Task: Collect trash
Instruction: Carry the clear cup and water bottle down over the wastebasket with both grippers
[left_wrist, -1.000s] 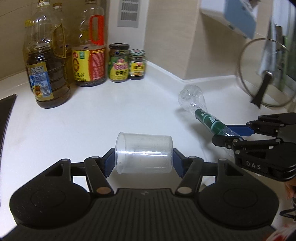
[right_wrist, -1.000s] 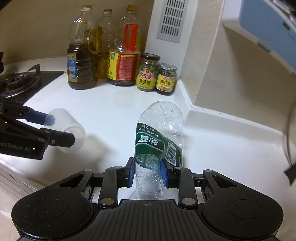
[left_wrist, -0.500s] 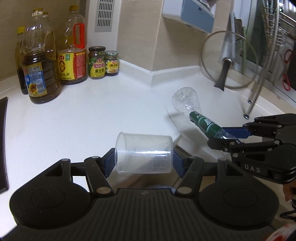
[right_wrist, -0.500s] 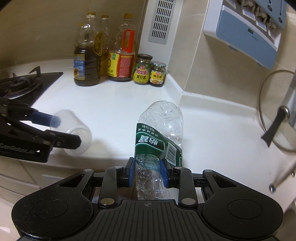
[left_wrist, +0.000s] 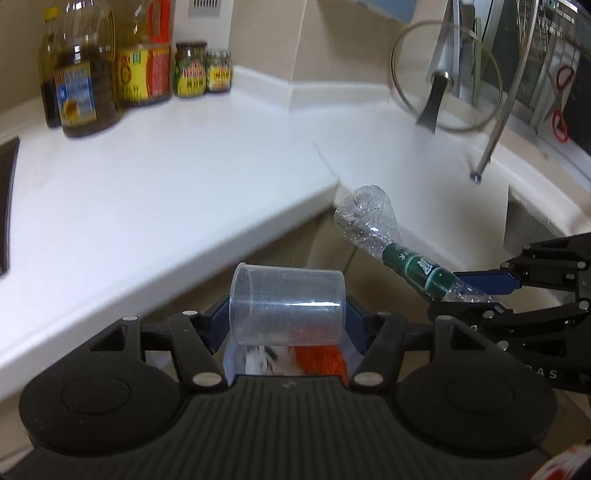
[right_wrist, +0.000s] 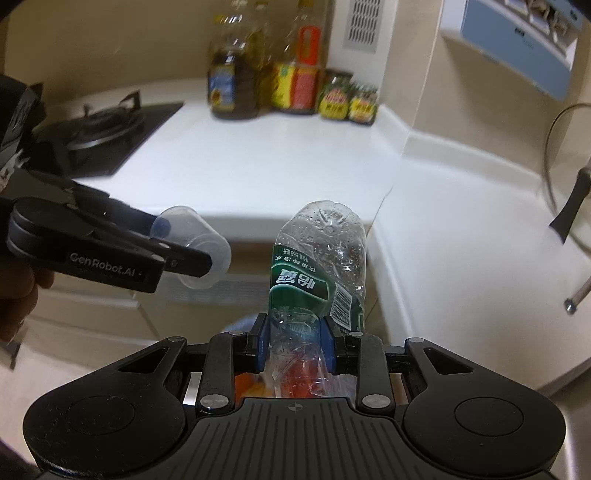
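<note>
My left gripper is shut on a clear plastic cup that lies sideways between its blue pads, held off the white counter past its front edge. In the right wrist view the same cup shows at the left in the left gripper. My right gripper is shut on a crushed clear water bottle with a green label, gripped at its lower end. The bottle and right gripper also appear at the right of the left wrist view. Something orange and white sits below both grippers, blurred.
Oil bottles and two jars stand at the counter's back corner. A gas hob lies at the left. A glass pot lid leans against the wall at the right beside a metal rack leg. Cabinet fronts are below the counter.
Both grippers have drawn back from over the counter to beyond its front edge, still holding the cup and the bottle. An orange and white thing has come into view beneath them.
</note>
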